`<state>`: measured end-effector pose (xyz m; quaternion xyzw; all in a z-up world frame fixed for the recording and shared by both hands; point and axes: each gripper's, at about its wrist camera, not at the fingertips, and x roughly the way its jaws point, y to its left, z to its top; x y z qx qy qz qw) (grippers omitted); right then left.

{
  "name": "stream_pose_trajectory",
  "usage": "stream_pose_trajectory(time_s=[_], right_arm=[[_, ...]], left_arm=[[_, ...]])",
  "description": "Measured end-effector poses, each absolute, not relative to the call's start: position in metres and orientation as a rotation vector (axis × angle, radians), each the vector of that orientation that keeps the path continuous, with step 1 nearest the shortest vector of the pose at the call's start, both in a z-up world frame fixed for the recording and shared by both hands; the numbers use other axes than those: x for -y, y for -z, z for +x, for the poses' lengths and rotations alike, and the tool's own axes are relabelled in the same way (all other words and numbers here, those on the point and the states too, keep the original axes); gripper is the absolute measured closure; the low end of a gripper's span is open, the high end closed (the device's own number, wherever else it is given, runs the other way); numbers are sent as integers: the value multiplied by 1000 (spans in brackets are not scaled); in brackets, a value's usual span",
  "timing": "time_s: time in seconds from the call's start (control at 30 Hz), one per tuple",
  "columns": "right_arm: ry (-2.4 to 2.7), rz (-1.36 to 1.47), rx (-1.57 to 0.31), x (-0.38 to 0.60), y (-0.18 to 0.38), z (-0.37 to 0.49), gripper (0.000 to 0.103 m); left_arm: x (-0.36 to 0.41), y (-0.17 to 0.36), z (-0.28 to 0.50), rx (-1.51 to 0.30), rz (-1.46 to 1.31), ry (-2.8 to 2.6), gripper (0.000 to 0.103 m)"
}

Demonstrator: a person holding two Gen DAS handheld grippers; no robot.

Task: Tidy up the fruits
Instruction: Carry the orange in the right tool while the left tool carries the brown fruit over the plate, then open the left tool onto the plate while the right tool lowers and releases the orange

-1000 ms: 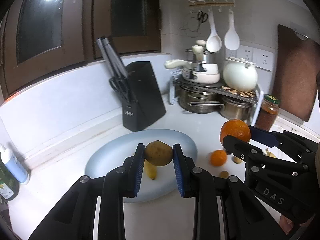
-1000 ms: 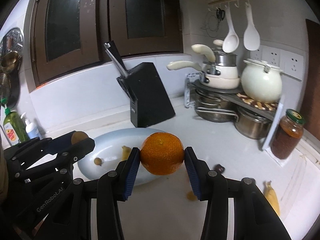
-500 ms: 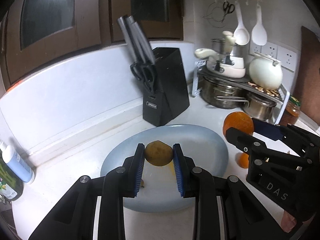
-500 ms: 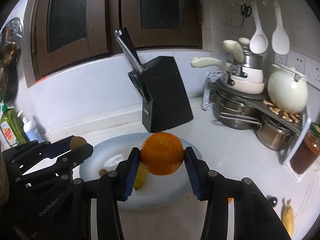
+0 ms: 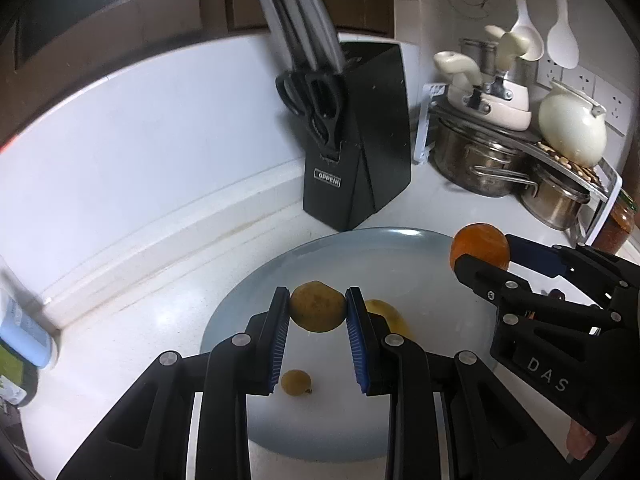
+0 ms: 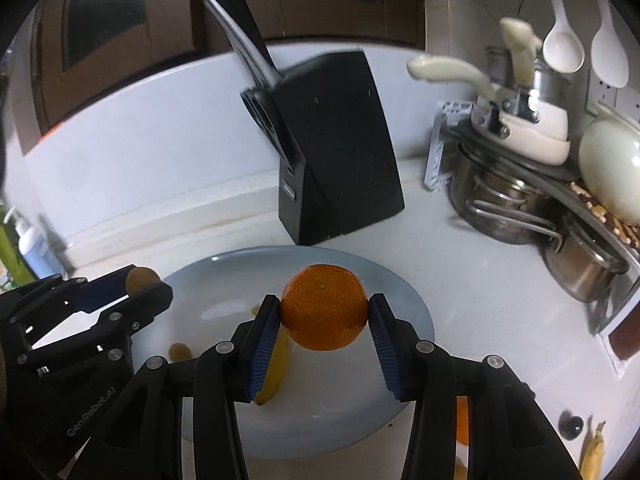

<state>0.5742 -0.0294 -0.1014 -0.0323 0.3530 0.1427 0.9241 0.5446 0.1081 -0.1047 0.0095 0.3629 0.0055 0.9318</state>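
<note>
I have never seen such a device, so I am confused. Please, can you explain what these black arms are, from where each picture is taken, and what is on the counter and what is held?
There is no robot. A person holds a two-finger gripper in each hand, and each has a wide-angle camera that looks along its fingers.

The left camera shows the left gripper shut on a brownish fruit. The right gripper is at its right edge.

The right camera shows the right gripper shut on an orange.

Both are over a plate on the counter. A banana and a small brown fruit lie on it. Behind it stands a knife block, and pots are to the right.
</note>
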Motion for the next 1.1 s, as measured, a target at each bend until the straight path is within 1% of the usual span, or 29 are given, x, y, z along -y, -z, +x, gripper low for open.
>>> stream_pose_trajectory(time_s=[0.37, 0.67, 1.1], right_arm=[[-280, -70, -868, 24, 133, 621, 56], [-257, -74, -936, 20, 155, 641, 56], [-256, -70, -976, 11, 167, 650, 56]], left_arm=[[-117, 140, 591, -892, -8, 7, 75], [-119, 165, 612, -975, -11, 9, 75], [-121, 181, 621, -1018, -12, 11, 74]])
